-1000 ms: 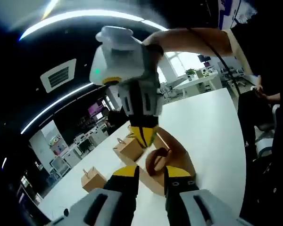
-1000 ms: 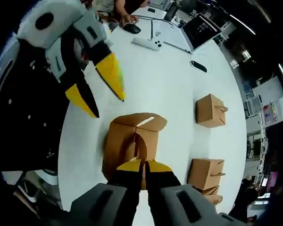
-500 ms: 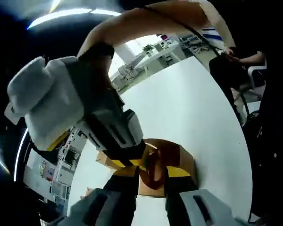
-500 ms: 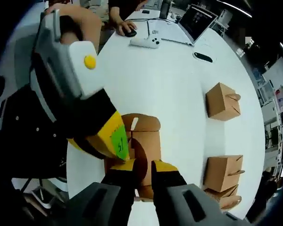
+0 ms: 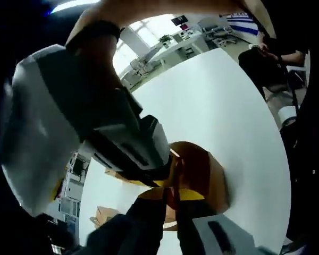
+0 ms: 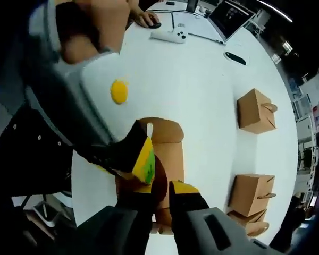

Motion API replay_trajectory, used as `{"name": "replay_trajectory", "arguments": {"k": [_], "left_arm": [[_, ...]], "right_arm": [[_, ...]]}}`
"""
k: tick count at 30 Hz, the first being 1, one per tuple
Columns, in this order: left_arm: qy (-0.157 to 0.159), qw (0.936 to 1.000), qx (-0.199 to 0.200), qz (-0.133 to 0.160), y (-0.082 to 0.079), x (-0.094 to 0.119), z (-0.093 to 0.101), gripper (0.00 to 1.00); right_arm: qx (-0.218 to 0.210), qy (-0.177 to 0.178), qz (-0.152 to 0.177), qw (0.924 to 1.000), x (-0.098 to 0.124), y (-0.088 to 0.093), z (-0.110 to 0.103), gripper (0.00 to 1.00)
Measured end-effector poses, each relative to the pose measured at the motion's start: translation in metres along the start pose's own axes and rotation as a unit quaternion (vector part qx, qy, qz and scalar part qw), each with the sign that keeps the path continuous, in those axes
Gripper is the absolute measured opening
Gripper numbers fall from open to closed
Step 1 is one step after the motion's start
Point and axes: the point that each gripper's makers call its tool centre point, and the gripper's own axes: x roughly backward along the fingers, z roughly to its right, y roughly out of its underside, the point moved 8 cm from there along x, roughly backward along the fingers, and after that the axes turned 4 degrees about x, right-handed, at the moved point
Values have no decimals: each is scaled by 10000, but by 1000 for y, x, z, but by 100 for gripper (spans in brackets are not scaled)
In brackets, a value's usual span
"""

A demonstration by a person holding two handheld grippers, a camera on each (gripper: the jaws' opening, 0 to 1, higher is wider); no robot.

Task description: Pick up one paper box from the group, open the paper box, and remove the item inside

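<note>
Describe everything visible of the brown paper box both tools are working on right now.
The paper box is brown kraft card, as it looks, sitting on the white table apart from the other boxes. Its rounded top flaps are lifted. The right tool pinches a curved flap near the front, and the left tool closes on a flap too. The contents cannot be made out.

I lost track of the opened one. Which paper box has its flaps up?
The box between the two grippers, its rounded flaps raised. The two boxes farther along the table remain closed, tabs tucked.
</note>
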Motion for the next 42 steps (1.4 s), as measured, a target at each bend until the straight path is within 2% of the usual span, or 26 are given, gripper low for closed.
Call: {"name": "replay_trajectory", "arguments": {"k": [2, 5, 9, 10, 11, 13, 17, 18, 27, 33, 42], "left_arm": [[166, 9996, -86, -210, 2, -3, 4, 22], [208, 9995, -88, -224, 1, -5, 4, 22], [-80, 9978, -455, -482, 3, -8, 0, 16], [-136, 9973, -482, -544, 4, -10, 1, 11], [-113, 9969, -496, -595, 5, -13, 3, 5], [-30, 9968, -524, -604, 8, -19, 7, 4], [-73, 9980, -372, -496, 10, -23, 7, 4], [-76, 9981, -367, -485, 5, -24, 6, 4], [-263, 9994, -55, -217, 4, -14, 2, 3], [-365, 9993, -32, -42, 3, -7, 1, 3], [-435, 9989, -114, 138, -1, -8, 0, 3]], "right_arm": [[-3, 1, -37, 10000, -1, 0, 0, 9], [-13, 11, -43, 10000, 0, 1, 1, 7], [-113, -58, -41, 9999, -1, 2, 5, 3], [-134, -76, -61, 9999, -2, 2, 6, 3], [-133, -53, -123, 9998, -2, 3, 6, 3], [-140, -9, -143, 9998, -4, 8, 5, 3], [-165, -25, -137, 9998, -9, 12, 0, 2], [-185, -26, -129, 9997, -8, 12, 0, 2], [-369, 52, 21, 9993, 7, 11, 1, 2], [-528, -69, 128, 9985, 14, 12, 0, 2], [-788, -293, 315, 9960, 19, 18, 6, 2]]}}
